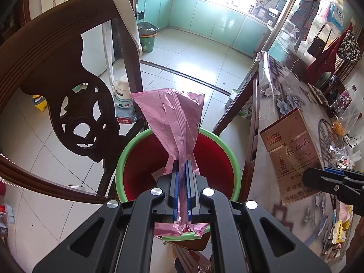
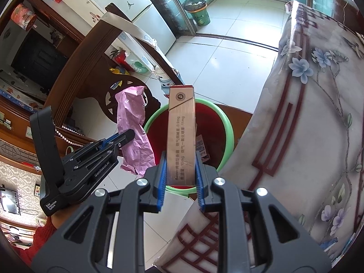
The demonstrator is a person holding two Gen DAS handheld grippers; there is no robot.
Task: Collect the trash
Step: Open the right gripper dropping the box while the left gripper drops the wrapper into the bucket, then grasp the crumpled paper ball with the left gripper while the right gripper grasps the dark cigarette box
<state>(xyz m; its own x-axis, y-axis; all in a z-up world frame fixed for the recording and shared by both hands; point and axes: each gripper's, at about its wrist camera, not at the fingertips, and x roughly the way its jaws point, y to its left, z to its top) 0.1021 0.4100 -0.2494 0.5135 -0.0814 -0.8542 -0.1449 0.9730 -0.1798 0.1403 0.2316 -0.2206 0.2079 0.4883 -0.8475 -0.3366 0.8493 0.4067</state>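
Observation:
My left gripper (image 1: 181,166) is shut on a crumpled pink plastic wrapper (image 1: 175,118) and holds it above a red bin with a green rim (image 1: 232,157). The wrapper (image 2: 134,125) and left gripper (image 2: 127,137) also show in the right wrist view. My right gripper (image 2: 180,159) is shut on a brown and gold cigarette carton (image 2: 182,127), held over the same bin (image 2: 228,132). In the left wrist view the carton (image 1: 293,157) hangs at the right, by the table edge, with the right gripper (image 1: 318,177) on it.
A dark carved wooden chair (image 1: 75,104) stands left of the bin. A table with a floral plastic cover (image 2: 318,118) is on the right, with scraps and bags (image 1: 339,159) on it. A second green bin (image 1: 147,41) stands far back on the tiled floor.

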